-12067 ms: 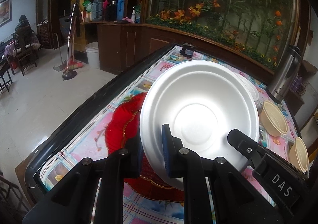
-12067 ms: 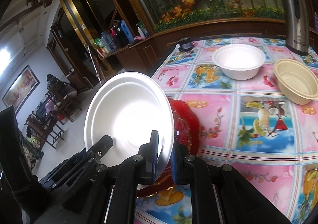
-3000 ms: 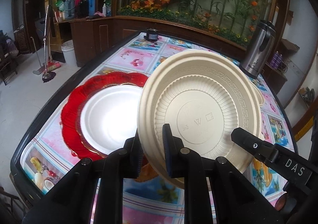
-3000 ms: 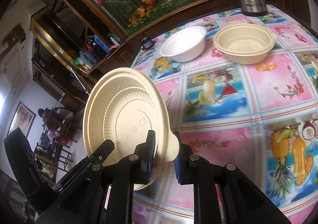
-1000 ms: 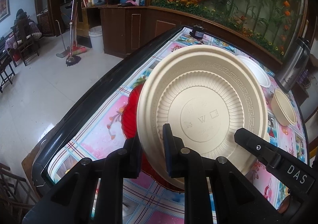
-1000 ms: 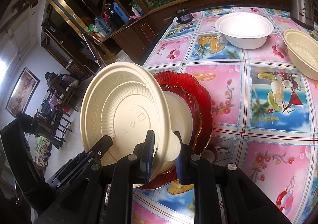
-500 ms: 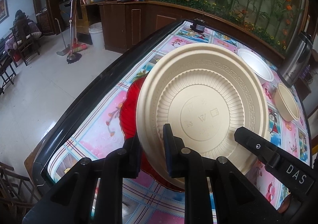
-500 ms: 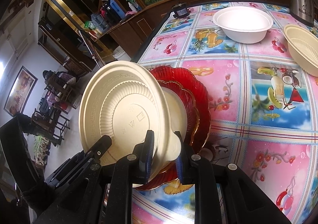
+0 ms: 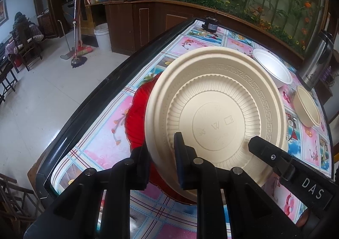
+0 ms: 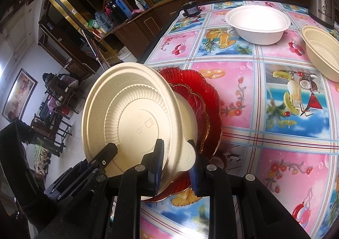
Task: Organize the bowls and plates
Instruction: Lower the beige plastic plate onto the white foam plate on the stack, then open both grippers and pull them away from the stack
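**Beige plate held over the red plate stack**

I have the beige plate (image 9: 216,109) gripped from both sides, tilted up on edge so its ribbed underside faces both cameras. My left gripper (image 9: 161,158) is clamped on the plate's near rim, one finger behind it and the other pressed against the ribbed face. My right gripper (image 10: 177,160) straddles the rim on the opposite side, at the plate's small tab; its jaws have just been opening, and a sliver of gap shows between the right-hand pad and the tab, so that hold has loosened while the rim sits between the fingers.

The plate hangs just above the red glass plate (image 10: 203,99), which lies on the fruit-print tablecloth (image 10: 275,124) near the table's dark edge. A white plate (image 10: 188,116) lies inside the red one, mostly hidden behind the beige plate.

Farther along the table stand a white bowl (image 10: 258,22) and, beside it, a beige bowl (image 10: 322,52), both upright and well apart from the stack. A steel thermos (image 9: 317,60) stands behind the bowls at the table's far side.
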